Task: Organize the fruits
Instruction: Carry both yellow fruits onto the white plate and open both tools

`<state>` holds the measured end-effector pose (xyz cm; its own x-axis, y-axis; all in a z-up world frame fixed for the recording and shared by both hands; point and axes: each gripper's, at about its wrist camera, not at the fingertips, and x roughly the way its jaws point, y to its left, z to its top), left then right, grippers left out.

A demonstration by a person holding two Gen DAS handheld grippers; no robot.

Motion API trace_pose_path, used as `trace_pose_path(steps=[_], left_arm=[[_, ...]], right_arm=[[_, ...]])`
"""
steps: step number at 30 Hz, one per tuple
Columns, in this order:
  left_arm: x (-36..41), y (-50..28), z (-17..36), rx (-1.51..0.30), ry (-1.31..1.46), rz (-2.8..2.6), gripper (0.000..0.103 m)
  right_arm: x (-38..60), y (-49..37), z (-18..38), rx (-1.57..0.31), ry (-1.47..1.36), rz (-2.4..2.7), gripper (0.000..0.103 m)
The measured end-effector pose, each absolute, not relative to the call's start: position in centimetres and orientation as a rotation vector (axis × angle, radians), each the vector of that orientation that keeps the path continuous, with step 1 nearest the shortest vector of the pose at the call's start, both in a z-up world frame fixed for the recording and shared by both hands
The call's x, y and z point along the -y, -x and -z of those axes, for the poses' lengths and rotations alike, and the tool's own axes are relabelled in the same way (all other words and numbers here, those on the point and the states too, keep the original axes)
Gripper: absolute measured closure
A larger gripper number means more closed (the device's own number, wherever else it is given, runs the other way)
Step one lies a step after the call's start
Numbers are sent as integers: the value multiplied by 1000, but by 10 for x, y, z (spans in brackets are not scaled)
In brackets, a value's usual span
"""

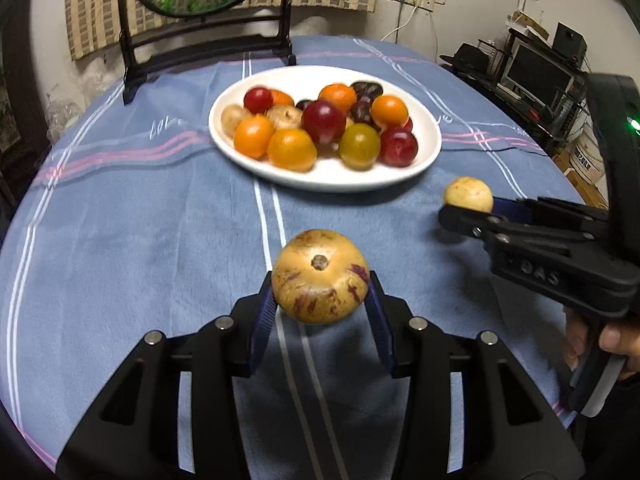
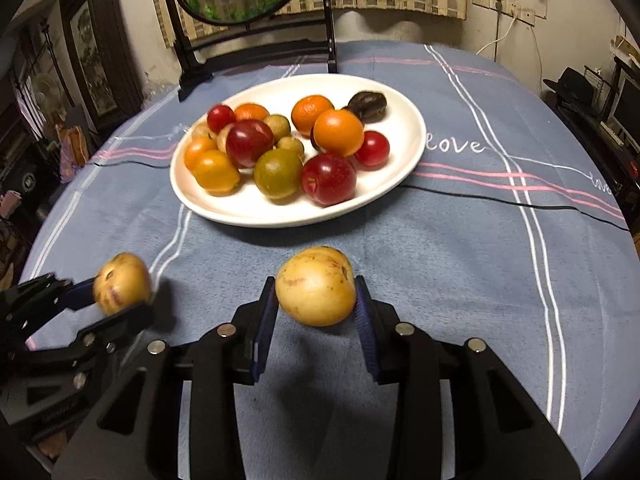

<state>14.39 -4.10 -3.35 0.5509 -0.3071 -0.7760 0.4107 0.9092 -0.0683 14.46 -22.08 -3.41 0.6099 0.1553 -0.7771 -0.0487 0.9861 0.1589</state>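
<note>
Fruits on plate, mid-tablecloth, before framed stand.

Dark fruits half hidden behind the oranges.

Your table wears a soft, fuzzy blue cloth. At twelve o'clock sits a shiny, smooth white plate. Its red fruit gleams. The speckled yellow fruit looks dull and smooth. Your left gripper is matt black plastic with ridged blue pads and shiny metal pins.
</note>
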Motion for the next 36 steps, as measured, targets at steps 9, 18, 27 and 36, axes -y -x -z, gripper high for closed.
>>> trace_pose_path(steps=[9, 18, 27, 36], left_arm=[[60, -187, -24, -755, -145, 448, 59], [80, -278, -27, -788, -100, 391, 59], [89, -341, 0, -880, -79, 339, 59], [101, -342, -5, -815, -98, 366, 39]], right_arm=[[227, -165, -18, -800, -169, -197, 65], [224, -240, -29, -786, -119, -156, 65], [221, -293, 2, -861, -74, -133, 65], [217, -298, 5, -824, -50, -153, 53]])
